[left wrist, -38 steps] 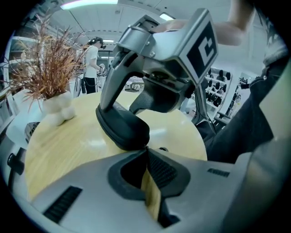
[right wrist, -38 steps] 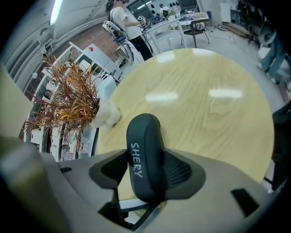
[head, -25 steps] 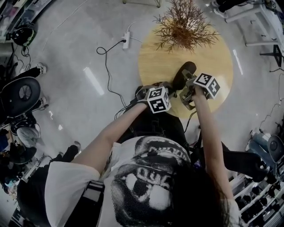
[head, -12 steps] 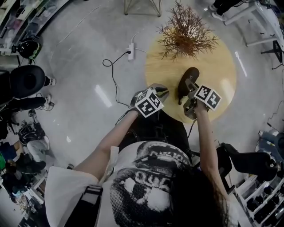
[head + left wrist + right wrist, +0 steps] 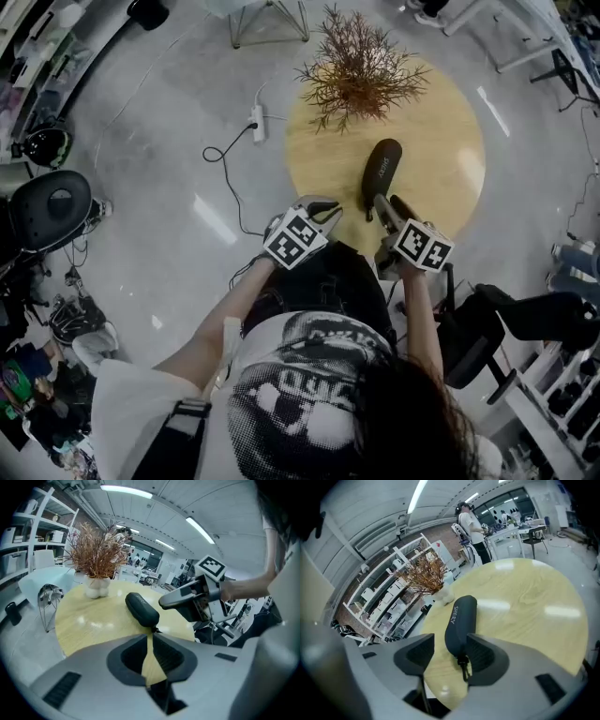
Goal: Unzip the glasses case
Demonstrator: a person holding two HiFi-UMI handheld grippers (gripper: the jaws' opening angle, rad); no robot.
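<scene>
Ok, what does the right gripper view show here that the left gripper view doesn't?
Only the right gripper view: white lettering on the glasses case, and how its zipper pull lies between the right gripper's open jaws, which have just been closing. Only the left gripper view: that gripper side-on, with its marker cube and the person's arm. Both: the closed case on the round wooden table, near the dried plant.
</scene>
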